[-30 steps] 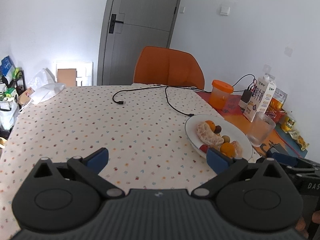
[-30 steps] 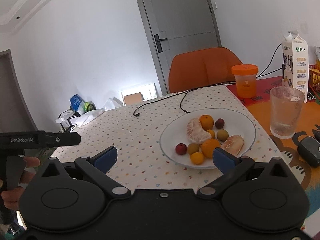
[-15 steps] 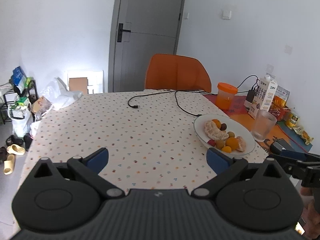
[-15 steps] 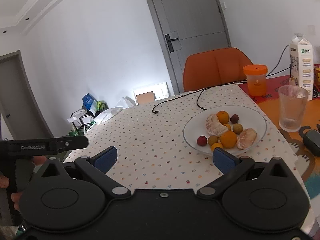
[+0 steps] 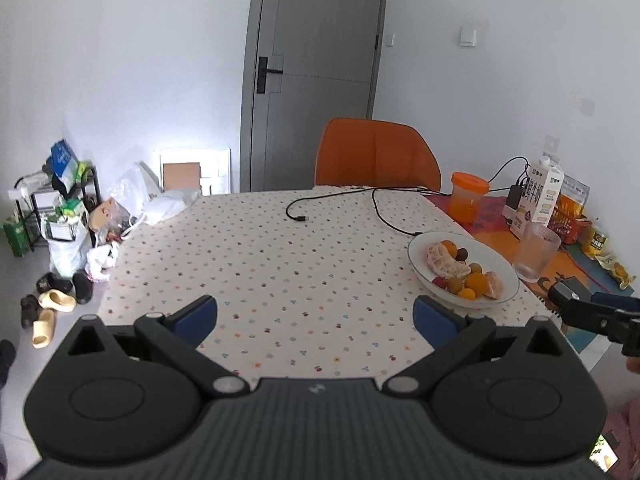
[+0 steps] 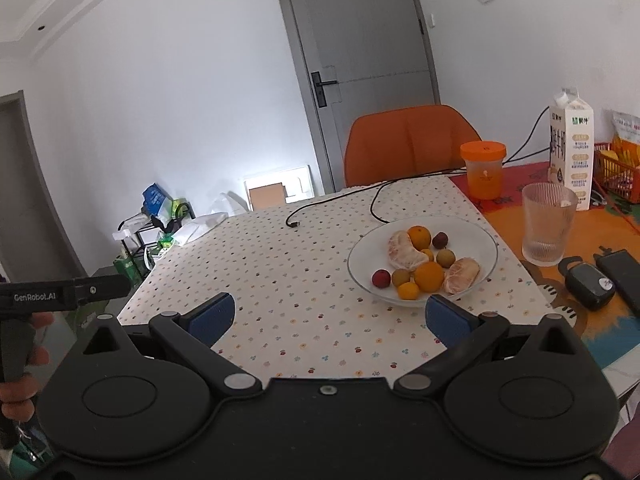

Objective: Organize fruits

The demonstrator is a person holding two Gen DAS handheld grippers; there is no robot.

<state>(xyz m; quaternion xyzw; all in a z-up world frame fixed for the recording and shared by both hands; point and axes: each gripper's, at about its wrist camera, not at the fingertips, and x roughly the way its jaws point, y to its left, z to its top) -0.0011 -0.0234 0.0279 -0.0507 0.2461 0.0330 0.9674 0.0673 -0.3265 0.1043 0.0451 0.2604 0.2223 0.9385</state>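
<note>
Fruit plate [image 6: 486, 264], "GenRobot.AI" on left gripper [image 6: 64, 294], both jaws wide, empty.

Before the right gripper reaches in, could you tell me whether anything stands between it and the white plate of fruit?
Nothing visible does. Only bare dotted tablecloth lies between the open right gripper and the white plate. The ribbed glass stands off to the plate's right.
</note>
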